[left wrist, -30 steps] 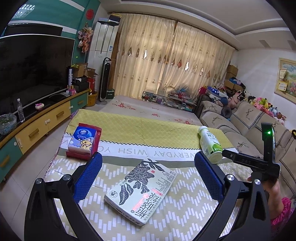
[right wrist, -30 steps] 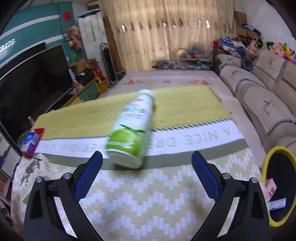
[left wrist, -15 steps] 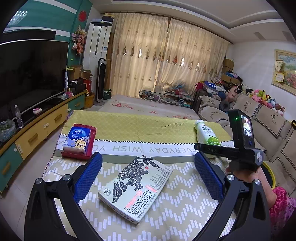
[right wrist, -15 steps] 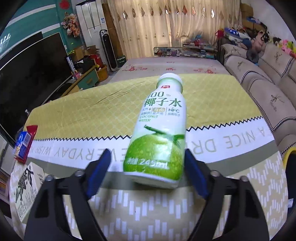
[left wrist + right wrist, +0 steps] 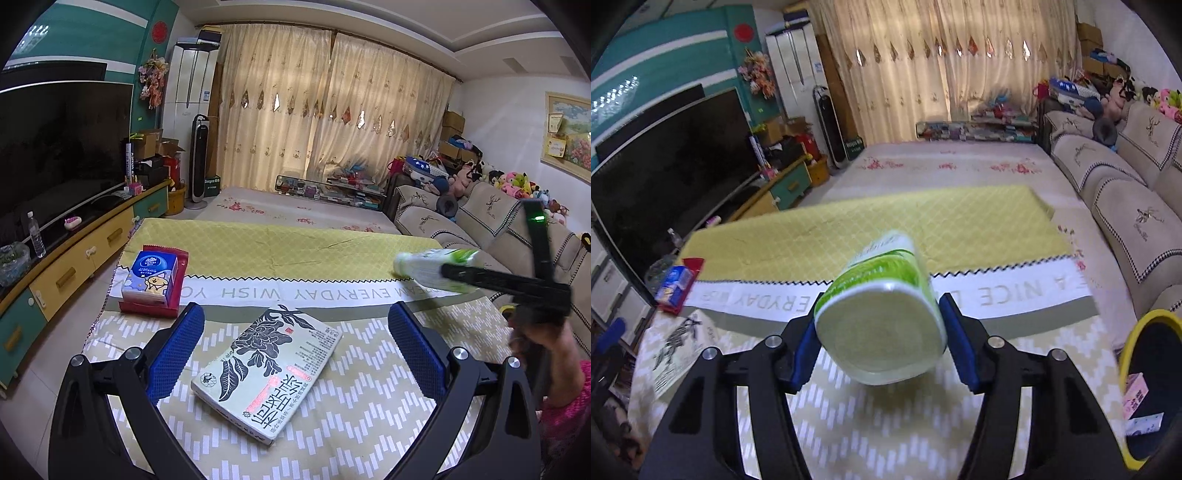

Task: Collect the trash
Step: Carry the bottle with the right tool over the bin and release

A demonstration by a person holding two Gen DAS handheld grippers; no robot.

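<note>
Our right gripper, jaws just closed, pinches the coconut water bottle above the table. Our left gripper hangs spread over the book. Next, we judge, carry it right to the yellow-rimmed bin.

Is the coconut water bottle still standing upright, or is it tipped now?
Tipped. The coconut water bottle lies near horizontal in the right claw, which has just been closing on it, base toward the camera, lifted off the tablecloth.

Your right gripper holds the coconut water bottle above the table — the book lies to its left, the tissue pack beyond that, the bin off the table's right edge.
</note>
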